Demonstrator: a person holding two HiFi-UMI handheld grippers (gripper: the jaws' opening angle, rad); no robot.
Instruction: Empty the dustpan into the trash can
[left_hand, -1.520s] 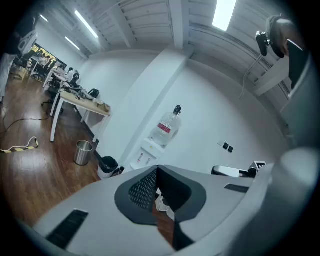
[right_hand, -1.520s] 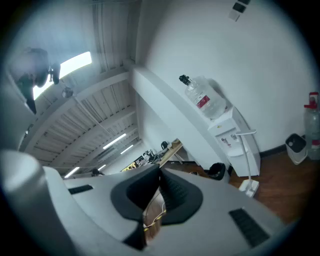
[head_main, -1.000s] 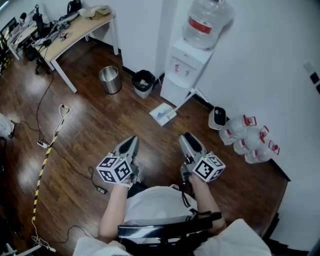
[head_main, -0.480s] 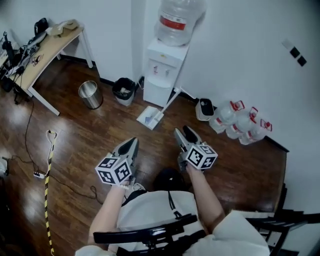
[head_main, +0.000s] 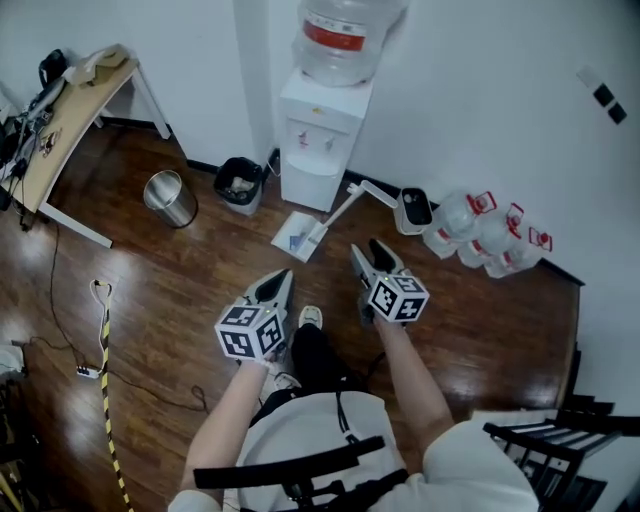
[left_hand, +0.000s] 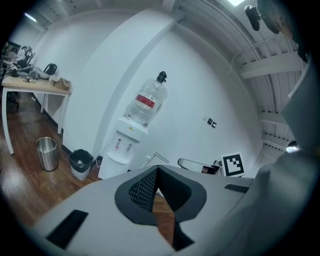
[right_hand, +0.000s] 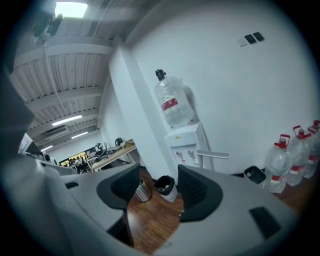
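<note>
My right hand-held gripper (head_main: 372, 250) is open and empty, and has just been opening. My left hand-held gripper (head_main: 282, 278) is squeezed shut on nothing. The dustpan (head_main: 298, 237) lies on the floor (head_main: 200, 290) at 12 o'clock. I should grab its handle (head_main: 345, 206) and keep it flat. It lies long from 8 o'clock to 2, handle end at 2.

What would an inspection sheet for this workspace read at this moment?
Surface: wood floor.
Job's things: dustpan on floor before dispenser; trash can left of it, neither held.
Clutter: steel bin, water bottles.
Grippers: left gripper shut, empty; right gripper open, empty, jaws have just been opening.
Cables: cord and power strip on floor at left.
Surroundings: desk, white wall, chair.
</note>
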